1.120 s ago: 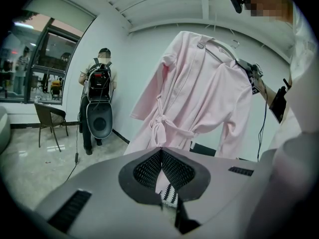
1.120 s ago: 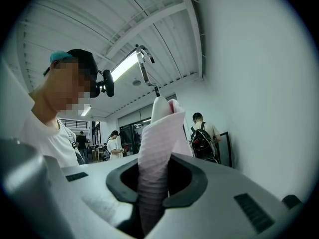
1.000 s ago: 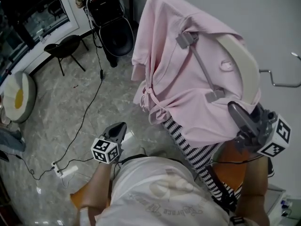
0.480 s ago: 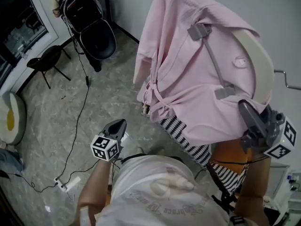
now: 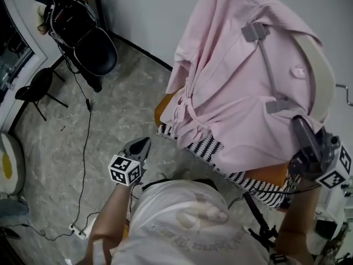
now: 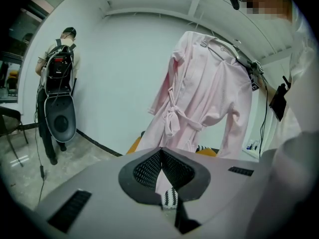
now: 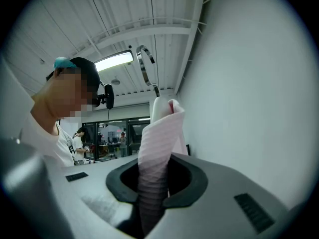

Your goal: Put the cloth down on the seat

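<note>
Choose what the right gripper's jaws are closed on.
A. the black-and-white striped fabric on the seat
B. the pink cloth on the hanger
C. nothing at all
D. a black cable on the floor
B: in the right gripper view, the right gripper has its jaws pressed on a fold of the pink cloth, which rises straight out from between them.

Fig. Clearance about the seat. Your hanging pink robe curtained most of the orange seat, which a striped cloth partly covered. Open floor lay to its left, crossed by a black cable. The wall closed the far side. The seat's back seemed hidden.
</note>
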Demonstrator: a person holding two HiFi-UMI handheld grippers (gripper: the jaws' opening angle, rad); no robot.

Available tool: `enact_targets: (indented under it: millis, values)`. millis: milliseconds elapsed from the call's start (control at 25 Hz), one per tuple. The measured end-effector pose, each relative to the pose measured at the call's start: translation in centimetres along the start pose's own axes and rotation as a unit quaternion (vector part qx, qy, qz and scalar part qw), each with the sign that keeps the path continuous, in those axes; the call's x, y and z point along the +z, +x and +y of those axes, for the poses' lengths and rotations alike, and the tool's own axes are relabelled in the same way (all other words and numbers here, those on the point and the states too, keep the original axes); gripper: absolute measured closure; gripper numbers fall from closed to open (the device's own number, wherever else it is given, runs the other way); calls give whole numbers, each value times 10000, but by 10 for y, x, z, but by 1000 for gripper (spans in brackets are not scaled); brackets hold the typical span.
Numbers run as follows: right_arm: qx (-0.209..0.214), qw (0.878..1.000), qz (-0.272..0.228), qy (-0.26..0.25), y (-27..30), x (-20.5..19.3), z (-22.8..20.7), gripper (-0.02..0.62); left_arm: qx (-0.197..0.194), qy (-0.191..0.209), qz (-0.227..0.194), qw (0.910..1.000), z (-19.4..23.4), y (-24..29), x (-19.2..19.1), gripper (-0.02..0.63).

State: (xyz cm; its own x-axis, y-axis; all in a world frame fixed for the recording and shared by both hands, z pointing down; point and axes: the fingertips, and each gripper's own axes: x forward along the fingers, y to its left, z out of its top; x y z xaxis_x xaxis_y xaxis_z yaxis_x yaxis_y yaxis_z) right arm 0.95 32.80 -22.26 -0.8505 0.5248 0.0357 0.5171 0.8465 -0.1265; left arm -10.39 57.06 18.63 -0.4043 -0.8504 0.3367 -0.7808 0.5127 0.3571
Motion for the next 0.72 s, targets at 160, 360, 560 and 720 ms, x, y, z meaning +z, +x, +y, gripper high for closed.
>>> enact_targets:
  millis: [160, 360, 560, 720]
  values:
    - [-250, 9995, -23, -201, -6, 4, -3, 517, -172, 47, 100, 9998, 0, 6, 0, 595]
    - [-517, 9983, -60, -274, -12, 2, -11, 517, -300, 109, 231, 9992, 4, 12, -5, 595]
    - [-684, 9973, -126, -233, -28, -4, -24, 517, -305, 89, 361, 9988, 2, 20, -17, 595]
    - [-747, 9967, -182, -271, -39, -7, -40, 517, -379, 209, 436, 9981, -13, 35, -17, 595]
